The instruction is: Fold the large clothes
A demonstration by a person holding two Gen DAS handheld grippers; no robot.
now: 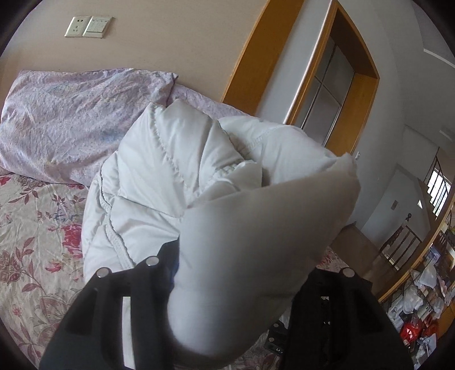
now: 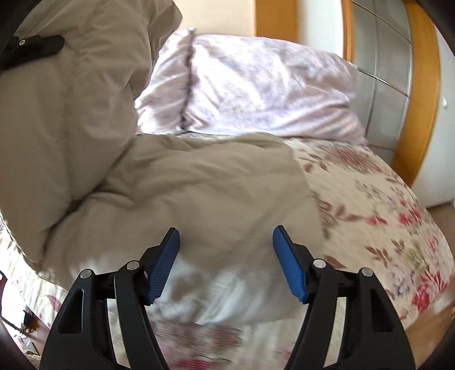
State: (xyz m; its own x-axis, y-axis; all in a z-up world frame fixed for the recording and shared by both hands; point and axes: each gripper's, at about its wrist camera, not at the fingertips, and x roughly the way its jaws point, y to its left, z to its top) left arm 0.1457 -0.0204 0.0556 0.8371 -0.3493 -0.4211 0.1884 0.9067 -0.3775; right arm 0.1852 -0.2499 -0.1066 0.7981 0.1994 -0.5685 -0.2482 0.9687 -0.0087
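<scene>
The left gripper [image 1: 236, 284] clamps a fold of the white coat [image 1: 176, 176], lifted above the floral bed [image 1: 37, 242]; a pillow [image 1: 71, 113] lies far left.

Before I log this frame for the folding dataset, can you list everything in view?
Puffer jacket: one, pale beige-white, quilted, heaped on the bed, one end lifted.
Bedspread: one, cream with red flowers, covering the bed.
Pillow: one, lilac print, at the head of the bed by the wall.
Wall socket and switch: two plates, white, on the beige wall.
Door frame: one, orange wood, beside the bed.
Cluttered shelf: one, wooden, far right.
Left tongs: black, closed on a thick fold of the jacket.
Right tongs: black with blue pads, open, just above the jacket's lower edge.
</scene>
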